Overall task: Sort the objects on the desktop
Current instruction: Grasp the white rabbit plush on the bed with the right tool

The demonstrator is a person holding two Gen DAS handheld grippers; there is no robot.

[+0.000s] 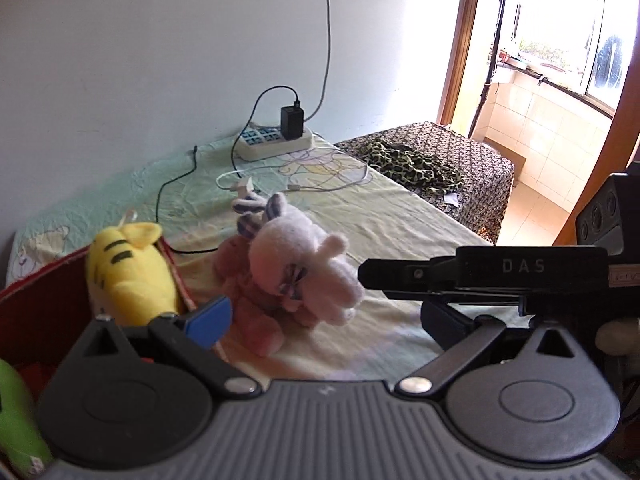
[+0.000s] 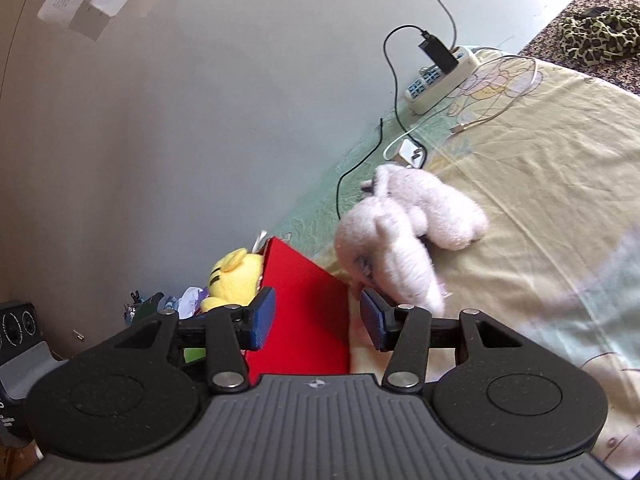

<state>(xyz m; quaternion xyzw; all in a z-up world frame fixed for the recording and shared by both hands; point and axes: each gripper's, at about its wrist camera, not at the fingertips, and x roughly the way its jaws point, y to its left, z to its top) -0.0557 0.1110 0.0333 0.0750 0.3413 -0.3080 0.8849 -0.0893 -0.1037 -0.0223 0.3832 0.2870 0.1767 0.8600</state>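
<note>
The pale pink plush lay on the sheet just right of the red box, its long axis running away from the right gripper, whose jaws stood spread with the near end just beyond the right pad. The left gripper, also spread wide, hung farther back, so the right looked the nearer one to take it

A home bedroom: a bed under a pale cartoon-print sheet against a plain wall, a power strip on it, a tiled balcony beyond a wooden doorway.
</note>
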